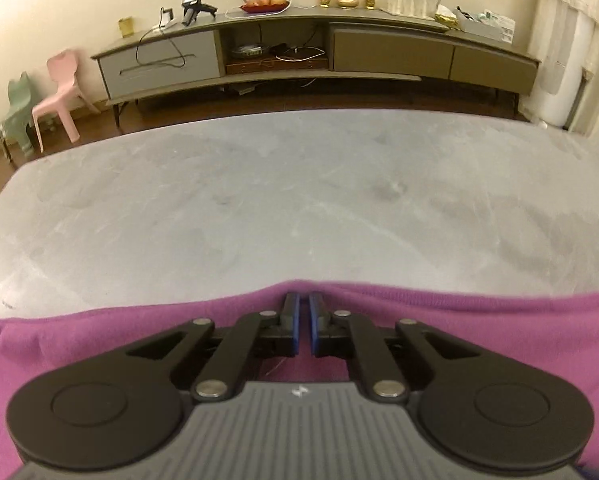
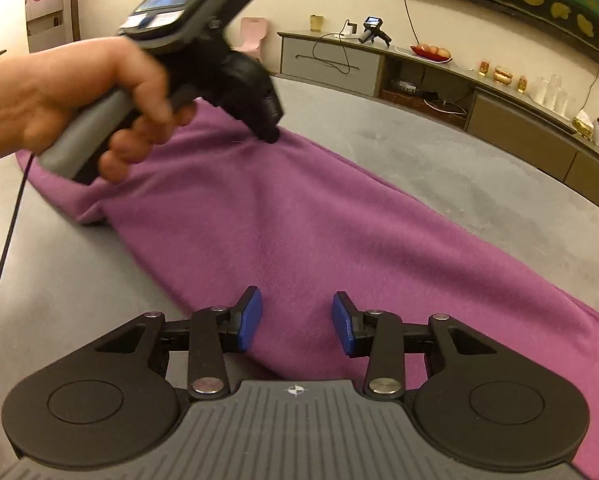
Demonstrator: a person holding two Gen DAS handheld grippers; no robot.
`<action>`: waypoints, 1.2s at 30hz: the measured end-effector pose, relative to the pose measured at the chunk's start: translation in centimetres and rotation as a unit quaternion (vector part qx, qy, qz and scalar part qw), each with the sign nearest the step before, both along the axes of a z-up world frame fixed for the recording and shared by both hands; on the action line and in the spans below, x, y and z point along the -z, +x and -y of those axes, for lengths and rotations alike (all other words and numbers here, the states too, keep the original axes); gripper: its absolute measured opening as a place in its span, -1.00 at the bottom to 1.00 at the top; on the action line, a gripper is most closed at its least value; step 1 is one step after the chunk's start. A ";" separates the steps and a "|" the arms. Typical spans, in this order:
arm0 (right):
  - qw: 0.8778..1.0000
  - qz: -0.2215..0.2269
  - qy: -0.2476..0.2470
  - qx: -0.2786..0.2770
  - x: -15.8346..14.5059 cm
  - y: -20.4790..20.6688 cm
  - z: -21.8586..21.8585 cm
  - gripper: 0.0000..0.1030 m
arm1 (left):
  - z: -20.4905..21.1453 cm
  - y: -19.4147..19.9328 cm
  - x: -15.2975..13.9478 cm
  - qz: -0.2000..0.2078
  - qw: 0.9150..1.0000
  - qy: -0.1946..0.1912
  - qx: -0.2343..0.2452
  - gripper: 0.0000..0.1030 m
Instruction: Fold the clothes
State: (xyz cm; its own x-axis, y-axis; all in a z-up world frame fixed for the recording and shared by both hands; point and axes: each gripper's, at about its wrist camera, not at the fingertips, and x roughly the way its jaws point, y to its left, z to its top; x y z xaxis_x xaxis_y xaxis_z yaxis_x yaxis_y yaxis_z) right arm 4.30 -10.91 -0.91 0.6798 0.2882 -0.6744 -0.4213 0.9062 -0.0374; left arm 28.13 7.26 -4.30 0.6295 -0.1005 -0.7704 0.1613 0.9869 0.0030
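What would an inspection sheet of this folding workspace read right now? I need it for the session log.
Surface: grey table, scuffed and bare beyond the cloth.
Job's things: purple garment lying in a long band across the table, its far edge bunched at the left gripper.
Clutter: nothing seen on the table.
Grippers: left gripper shut on the garment's edge, held by the left hand; right gripper open, above the garment, gripping nothing.
Cables: black cable hanging from the left gripper's handle; wires on the TV cabinet.
Surroundings: cabinet with fruit plate and glasses; pink chair, green chair.
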 end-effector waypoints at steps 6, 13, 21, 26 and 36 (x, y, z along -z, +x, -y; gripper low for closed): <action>0.994 -0.001 0.011 0.111 -0.5 3.8 8.2 -0.22 | -4.8 -5.4 -6.3 0.043 0.998 -0.031 0.025 -0.66; 0.971 -0.004 0.021 0.239 -0.8 8.2 17.7 -0.22 | -21.0 -8.5 -2.5 -0.005 0.992 0.059 -0.112 -0.71; 0.950 -0.016 0.011 0.312 1.9 8.1 20.7 -0.19 | -28.0 -8.3 -2.1 0.018 0.980 0.086 -0.178 -0.68; 0.952 0.020 -0.036 0.302 0.2 6.2 18.6 -0.14 | -32.3 -9.8 -4.2 0.033 0.973 0.049 -0.222 0.28; 0.997 0.019 0.006 0.078 -0.7 4.7 5.3 0.03 | -30.9 -8.3 -3.3 0.030 0.990 0.015 -0.139 -0.94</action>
